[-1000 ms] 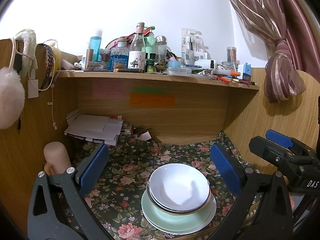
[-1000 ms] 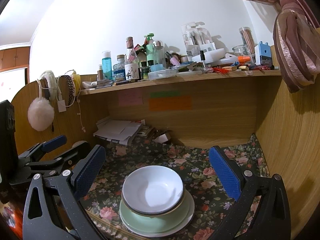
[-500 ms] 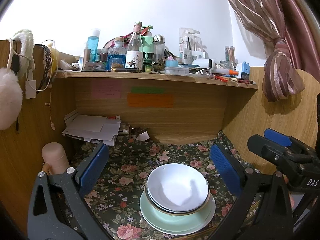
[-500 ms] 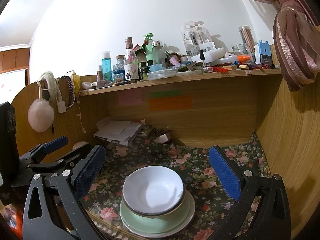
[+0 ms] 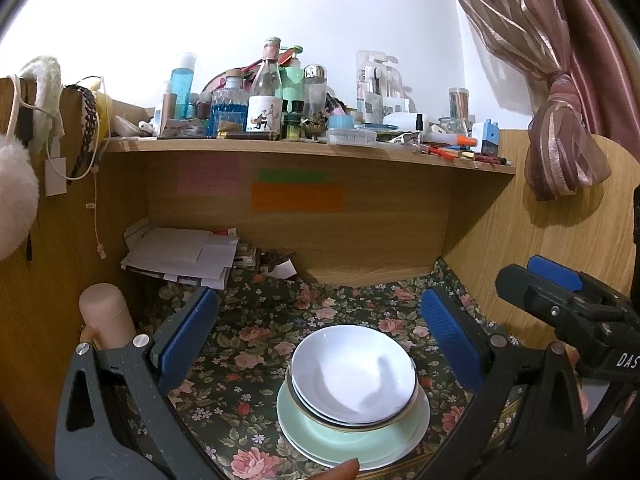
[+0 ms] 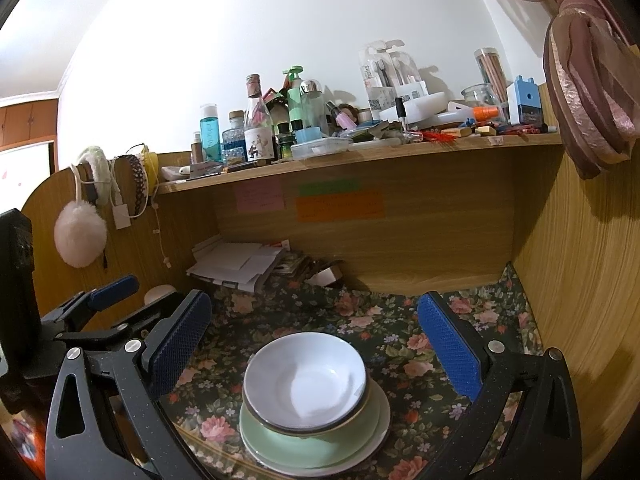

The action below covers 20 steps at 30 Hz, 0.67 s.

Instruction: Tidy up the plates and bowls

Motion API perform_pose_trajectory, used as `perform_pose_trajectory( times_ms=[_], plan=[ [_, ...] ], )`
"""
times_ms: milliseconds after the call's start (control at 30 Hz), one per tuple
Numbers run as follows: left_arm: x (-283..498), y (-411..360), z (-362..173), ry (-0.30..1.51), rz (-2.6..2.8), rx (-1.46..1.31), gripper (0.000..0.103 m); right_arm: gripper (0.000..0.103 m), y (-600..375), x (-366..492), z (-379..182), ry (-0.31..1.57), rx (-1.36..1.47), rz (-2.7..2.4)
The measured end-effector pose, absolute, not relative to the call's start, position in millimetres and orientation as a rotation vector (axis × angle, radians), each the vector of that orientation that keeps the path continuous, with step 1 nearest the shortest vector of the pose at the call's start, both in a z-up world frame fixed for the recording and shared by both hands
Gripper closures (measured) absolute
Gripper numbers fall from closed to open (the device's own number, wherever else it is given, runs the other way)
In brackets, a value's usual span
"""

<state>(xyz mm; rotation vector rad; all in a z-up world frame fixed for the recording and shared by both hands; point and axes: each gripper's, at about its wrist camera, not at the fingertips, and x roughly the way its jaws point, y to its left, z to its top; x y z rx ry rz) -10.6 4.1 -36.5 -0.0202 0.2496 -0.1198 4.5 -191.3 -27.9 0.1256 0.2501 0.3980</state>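
Bowls (image 5: 353, 376) stacked on plates (image 5: 352, 440), between both spread tongs (image 5: 318, 336).

White bowl (image 6: 306, 384) stacked on green plate (image 6: 312, 444); right claw (image 6: 316, 344) spread wide, empty.

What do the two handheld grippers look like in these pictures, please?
The left gripper and the right gripper match: dark grey, faintly speckled plastic frames with triangular cut-outs, silver screw heads at the joints, and two fingers faced with textured blue pads. Seen from the left wrist camera, the right one's body carries white lettering, "DAS", cut off at the picture's edge.
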Motion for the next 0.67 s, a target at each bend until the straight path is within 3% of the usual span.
perform_pose_trajectory(
  times_ms=[667],
  plan=[
    [3, 8, -40, 0.285, -0.123, -0.034, 0.000, 0.000, -188, 10, -30, 0.260, 0.132, 0.390]
  ],
)
